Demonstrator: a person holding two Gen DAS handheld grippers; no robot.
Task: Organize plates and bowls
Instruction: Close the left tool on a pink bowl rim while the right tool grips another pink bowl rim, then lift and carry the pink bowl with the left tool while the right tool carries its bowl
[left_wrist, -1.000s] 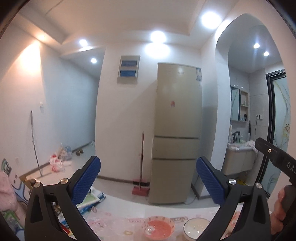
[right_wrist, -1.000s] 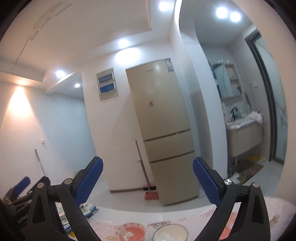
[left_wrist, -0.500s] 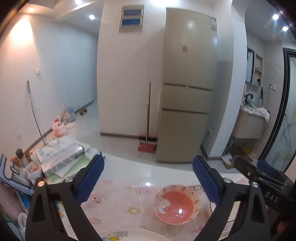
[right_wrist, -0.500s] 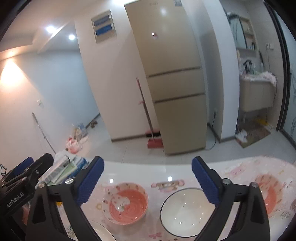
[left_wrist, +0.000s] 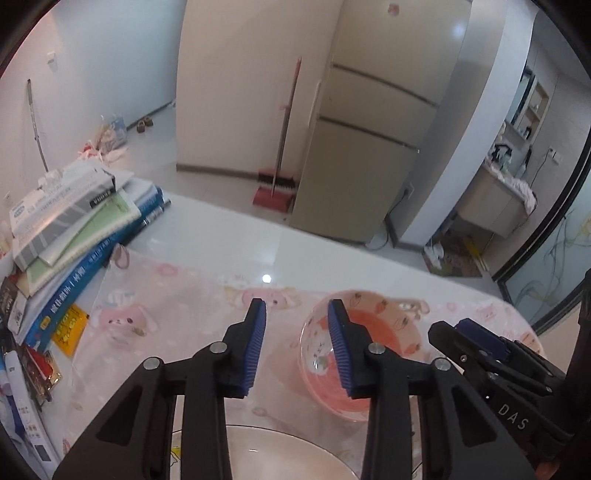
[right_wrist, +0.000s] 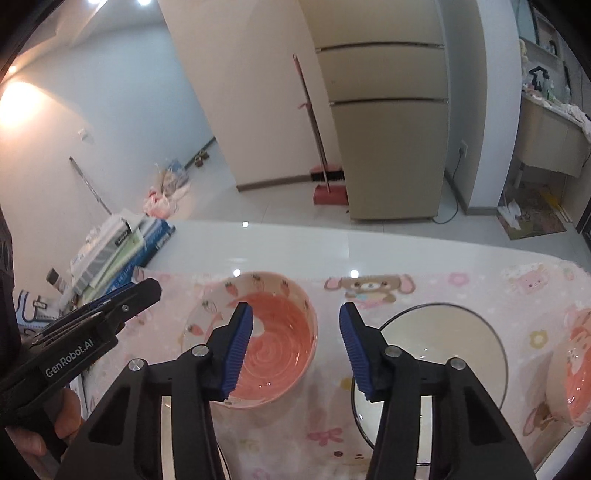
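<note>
Beige fridge (right_wrist: 384, 110) against white wall; red broom (right_wrist: 325, 177) leaning beside it. Glossy tiled floor (right_wrist: 258, 206). Vanity (left_wrist: 495, 206) in alcove at right. Books (left_wrist: 74, 229) stacked on white table (right_wrist: 332, 251).

Bare pink cloth (left_wrist: 159, 325) lay ahead of the left gripper (left_wrist: 297, 343), giving open room up to the white table (left_wrist: 236, 236) edge. A book stack (left_wrist: 74, 229) blocked the far left. The pink bowl (right_wrist: 258, 339) sat between both grippers, touching neither. Right of it a strip of cloth ran clear under the right gripper (right_wrist: 295, 350), then the white bowl (right_wrist: 443, 354), with another pink bowl (right_wrist: 576, 376) crowding the right edge.
</note>
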